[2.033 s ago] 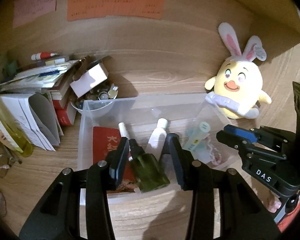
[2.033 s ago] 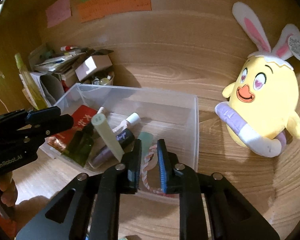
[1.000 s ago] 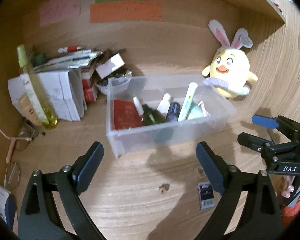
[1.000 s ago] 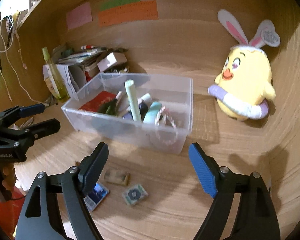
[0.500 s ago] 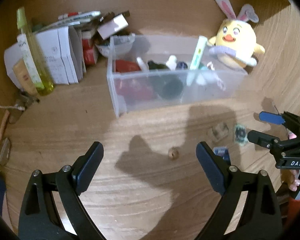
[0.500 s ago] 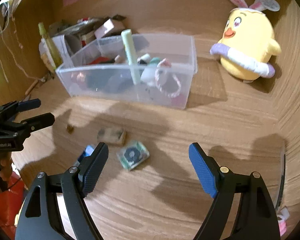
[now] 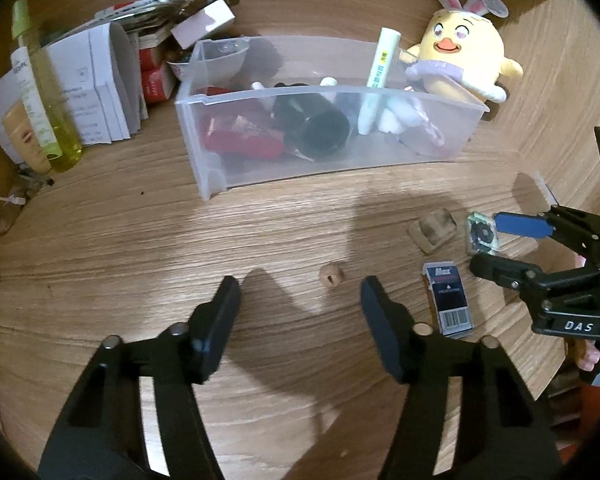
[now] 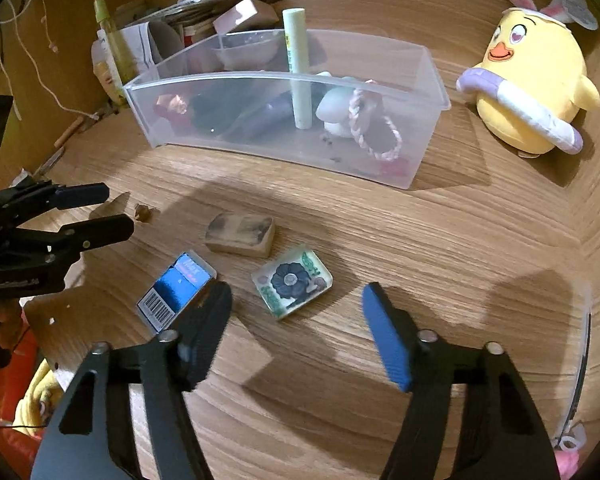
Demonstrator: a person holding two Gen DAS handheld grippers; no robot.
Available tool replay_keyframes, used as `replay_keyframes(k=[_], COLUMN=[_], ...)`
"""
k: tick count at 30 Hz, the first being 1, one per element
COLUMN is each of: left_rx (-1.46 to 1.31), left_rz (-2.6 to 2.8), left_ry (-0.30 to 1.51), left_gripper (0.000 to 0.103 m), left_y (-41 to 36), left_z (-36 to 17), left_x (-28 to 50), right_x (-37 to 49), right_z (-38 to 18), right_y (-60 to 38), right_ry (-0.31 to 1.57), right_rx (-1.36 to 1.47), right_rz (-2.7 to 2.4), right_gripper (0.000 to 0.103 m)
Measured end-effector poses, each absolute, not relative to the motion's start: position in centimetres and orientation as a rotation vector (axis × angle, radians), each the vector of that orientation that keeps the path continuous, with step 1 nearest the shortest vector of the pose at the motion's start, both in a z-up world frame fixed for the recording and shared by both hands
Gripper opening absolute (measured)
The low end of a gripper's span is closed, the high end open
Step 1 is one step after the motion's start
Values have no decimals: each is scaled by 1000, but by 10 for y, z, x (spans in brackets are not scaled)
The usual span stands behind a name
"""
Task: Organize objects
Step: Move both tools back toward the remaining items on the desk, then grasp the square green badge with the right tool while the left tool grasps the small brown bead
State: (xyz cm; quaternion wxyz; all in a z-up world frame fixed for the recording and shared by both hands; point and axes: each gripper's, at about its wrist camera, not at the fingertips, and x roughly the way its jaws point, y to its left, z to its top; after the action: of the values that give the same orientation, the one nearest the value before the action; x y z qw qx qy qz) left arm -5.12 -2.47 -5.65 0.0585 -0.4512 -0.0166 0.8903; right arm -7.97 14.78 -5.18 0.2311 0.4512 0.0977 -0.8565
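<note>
Both tongs closing on air: my left tongs [image 7: 300, 300] line up on the small round wooden bead [image 7: 331, 275], my right tongs [image 8: 296, 316] on the square clear-resin flower tile [image 8: 292, 281], both loose mid-tabletop [image 8: 420, 264], near the clear plastic bin [image 8: 420, 152] they probably belong in.

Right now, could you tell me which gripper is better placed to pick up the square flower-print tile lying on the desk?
Right. The flower-print tile lies just ahead of the right gripper, between its closing jaws' line. The left gripper points at the small wooden bead, farther left.
</note>
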Motion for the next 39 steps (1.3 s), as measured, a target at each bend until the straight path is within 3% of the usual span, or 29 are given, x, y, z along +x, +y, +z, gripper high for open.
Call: replay_keyframes(k=[5, 13, 24, 39], left_rx=[-1363, -1356, -1285, -1067], left_rz=[2674, 2671, 2723, 2827], left_ry=[-45, -40, -42, -83], left_gripper=[43, 13, 12, 12], left_y=[-16, -12, -11, -16], left_z=[-59, -59, -47, 8], left_x=[-55, -57, -56, -56], right_x=[-83, -87, -83, -89], right_z=[-52, -51, -33, 6], right_y=[147, 152, 154, 153], right_ry=[274, 258, 232, 210], right_rx=[1227, 1217, 1151, 1015], right_rz=[-2366, -2400, -2427, -2481], right_gripper=[38, 37, 37, 37])
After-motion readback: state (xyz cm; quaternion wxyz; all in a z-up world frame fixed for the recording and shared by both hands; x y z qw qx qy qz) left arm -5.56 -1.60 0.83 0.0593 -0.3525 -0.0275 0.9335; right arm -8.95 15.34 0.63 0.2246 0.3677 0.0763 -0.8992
